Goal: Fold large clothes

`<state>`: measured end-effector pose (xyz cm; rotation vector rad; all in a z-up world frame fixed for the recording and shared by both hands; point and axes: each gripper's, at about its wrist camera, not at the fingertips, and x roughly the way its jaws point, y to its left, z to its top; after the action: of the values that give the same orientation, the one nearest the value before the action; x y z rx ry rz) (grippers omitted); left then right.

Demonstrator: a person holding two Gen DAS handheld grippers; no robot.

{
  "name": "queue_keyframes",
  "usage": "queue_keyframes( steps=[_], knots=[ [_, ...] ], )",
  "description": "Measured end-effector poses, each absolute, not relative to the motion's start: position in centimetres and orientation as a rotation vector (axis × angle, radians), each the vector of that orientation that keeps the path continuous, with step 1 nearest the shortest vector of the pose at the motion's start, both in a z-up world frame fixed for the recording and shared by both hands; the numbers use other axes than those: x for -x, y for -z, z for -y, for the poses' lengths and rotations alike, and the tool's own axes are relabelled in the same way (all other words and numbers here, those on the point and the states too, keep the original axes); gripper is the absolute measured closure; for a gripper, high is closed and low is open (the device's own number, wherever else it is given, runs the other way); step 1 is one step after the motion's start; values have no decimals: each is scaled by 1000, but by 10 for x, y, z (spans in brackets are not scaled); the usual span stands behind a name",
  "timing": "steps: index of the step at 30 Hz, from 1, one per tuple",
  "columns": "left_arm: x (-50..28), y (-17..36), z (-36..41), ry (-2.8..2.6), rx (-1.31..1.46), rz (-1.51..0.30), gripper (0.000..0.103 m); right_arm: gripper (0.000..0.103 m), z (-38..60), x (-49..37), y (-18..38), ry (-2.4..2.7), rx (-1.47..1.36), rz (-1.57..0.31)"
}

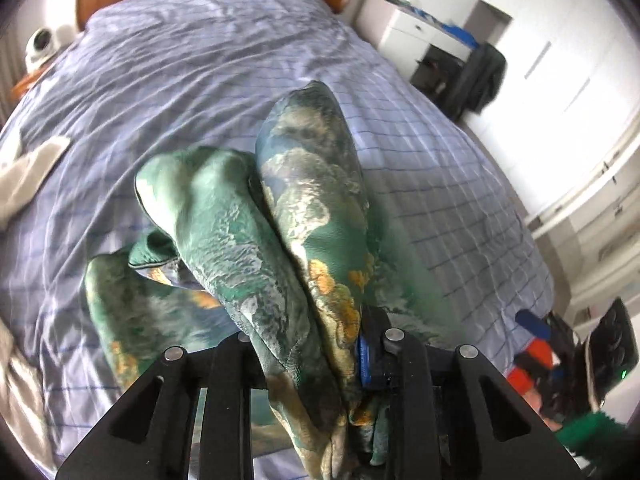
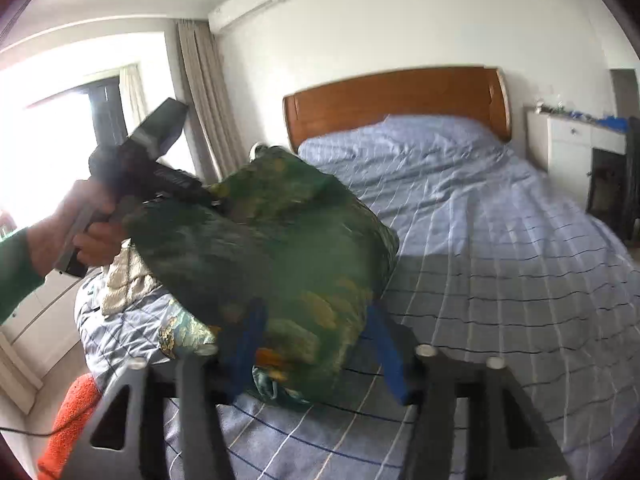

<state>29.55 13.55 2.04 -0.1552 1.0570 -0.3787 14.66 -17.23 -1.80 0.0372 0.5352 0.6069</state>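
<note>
Currently my left gripper (image 1: 320, 364) has its fingers pinched on a bunch of the green garment (image 1: 288, 240), which rises in thick folds ahead of the fingers and trails down onto the bed (image 1: 200, 60). From the right wrist, the same garment (image 2: 256, 256) hangs as a dark green bundle lifted off the bed (image 2: 500, 240), its lower edge touching the striped blue cover. My right gripper (image 2: 312, 356) has its blue fingers (image 2: 386, 344) spread on either side of the cloth's lower part; whether they press it I cannot tell, as the view is blurred. My left hand (image 2: 80, 228) shows at the left of that view, gripping the other tool at the garment's upper corner. A wooden headboard (image 2: 400, 100) stands at the bed's far end, and a white cabinet (image 2: 576, 140) stands beside it. A pale cloth (image 1: 28, 176) lies on the cover to the left, apart from the garment. An orange towel (image 2: 68, 424) lies off the bed's near left edge.
</note>
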Motion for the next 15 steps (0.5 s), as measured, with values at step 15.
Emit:
queue_keyframes(
  steps=[15],
  knots=[
    [-277,38,-233,306,385,-1042,75,69,71,-194,43,-752,90,-717]
  ],
)
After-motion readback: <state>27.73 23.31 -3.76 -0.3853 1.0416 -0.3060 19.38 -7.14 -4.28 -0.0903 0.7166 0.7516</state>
